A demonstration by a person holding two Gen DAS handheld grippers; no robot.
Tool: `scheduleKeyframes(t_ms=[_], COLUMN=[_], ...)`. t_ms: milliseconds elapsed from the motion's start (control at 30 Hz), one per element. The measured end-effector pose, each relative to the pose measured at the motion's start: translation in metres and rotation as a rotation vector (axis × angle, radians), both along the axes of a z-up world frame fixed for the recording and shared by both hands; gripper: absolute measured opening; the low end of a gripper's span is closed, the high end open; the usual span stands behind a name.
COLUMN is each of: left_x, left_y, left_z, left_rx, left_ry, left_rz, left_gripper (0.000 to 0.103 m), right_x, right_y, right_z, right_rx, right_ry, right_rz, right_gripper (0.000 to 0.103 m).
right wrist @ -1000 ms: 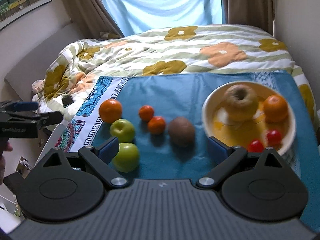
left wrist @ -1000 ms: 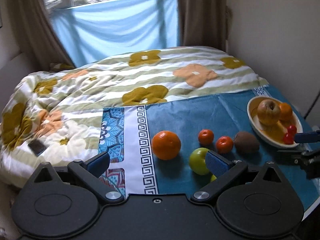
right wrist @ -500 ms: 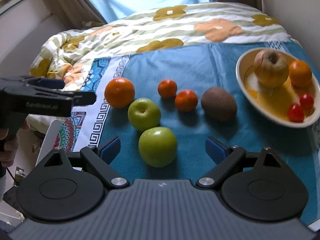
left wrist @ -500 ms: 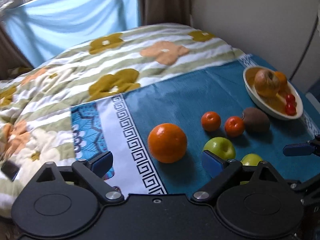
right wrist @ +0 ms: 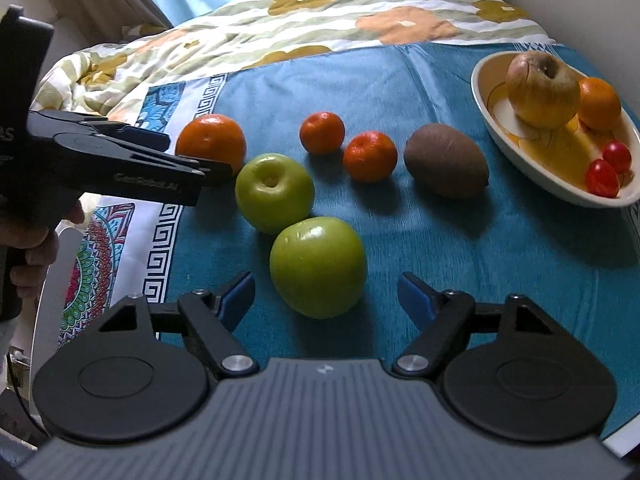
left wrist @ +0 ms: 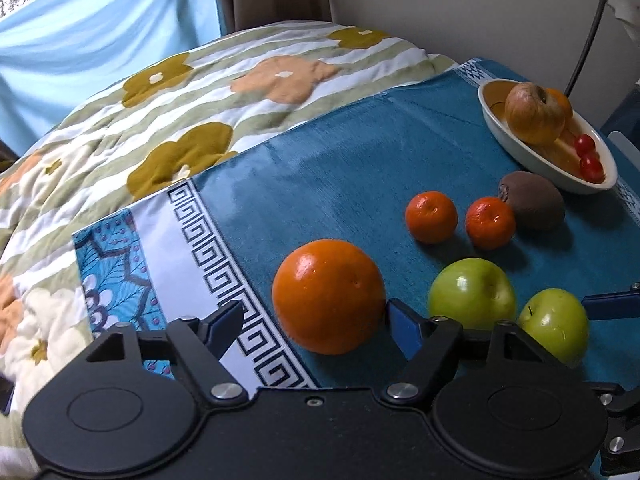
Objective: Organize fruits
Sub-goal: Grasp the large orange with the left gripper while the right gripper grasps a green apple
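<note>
A large orange [left wrist: 328, 296] lies on the blue cloth [left wrist: 360, 168] between the jaws of my left gripper [left wrist: 316, 326]. Those jaws are closing; the right pad stands at the fruit's side, the left pad apart from it. My right gripper [right wrist: 326, 296] has a green apple [right wrist: 318, 266] between its closing jaws, with gaps on both sides. A second green apple [right wrist: 274, 192], two mandarins [right wrist: 322, 133] [right wrist: 370, 156] and a brown kiwi [right wrist: 446, 166] lie beyond. The white bowl [right wrist: 520, 168] at the right holds a brownish apple [right wrist: 542, 88], an orange and two cherry tomatoes.
A flowered quilt [left wrist: 224, 92] covers the bed behind the cloth, with a light blue sheet over the window beyond. The wall runs close behind the bowl. A hand [right wrist: 32, 240] grips the left tool at the left edge of the right wrist view.
Both grippers have come down and forward toward the fruit, so the orange and the near green apple now sit between their jaws. Both pairs of jaws have narrowed.
</note>
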State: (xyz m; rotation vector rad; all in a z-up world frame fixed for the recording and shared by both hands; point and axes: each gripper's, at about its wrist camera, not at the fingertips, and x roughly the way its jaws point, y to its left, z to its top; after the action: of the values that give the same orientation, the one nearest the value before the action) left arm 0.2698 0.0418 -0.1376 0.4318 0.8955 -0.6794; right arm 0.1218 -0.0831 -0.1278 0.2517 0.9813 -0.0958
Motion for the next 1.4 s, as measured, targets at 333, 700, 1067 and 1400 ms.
scheduleKeyframes(t_ms=[333,700,1067,1400], left_x=[0.001,-0.001,-0.018,-0.038], left_y=[-0.006,0.015,0.037,0.060], left_z=[-0.004,-0.005,-0.001,0.017], left_rx=[-0.022,-0.038,-0.057,-0.082], left_ry=[-0.016,-0.032,-0.022,-0.053], left_rz=[-0.056,-0.012,0.072,0.164], left_gripper=[0.065,0.064,0.064,0.064], right_x=[0.008,0.013,0.015,0.009], right_y=[0.002,0.010,0.004,0.004], right_z=[-0.001,-0.008,-0.004,0.002], right_rx=[-0.009,-0.043,-0.036,-0.029], right_ry=[0.002,0.013,-0.009,-0.029], right_rz=[-0.012,0.024,0.033,0.066], right_gripper=[0.086,0.077,0.075,0.070])
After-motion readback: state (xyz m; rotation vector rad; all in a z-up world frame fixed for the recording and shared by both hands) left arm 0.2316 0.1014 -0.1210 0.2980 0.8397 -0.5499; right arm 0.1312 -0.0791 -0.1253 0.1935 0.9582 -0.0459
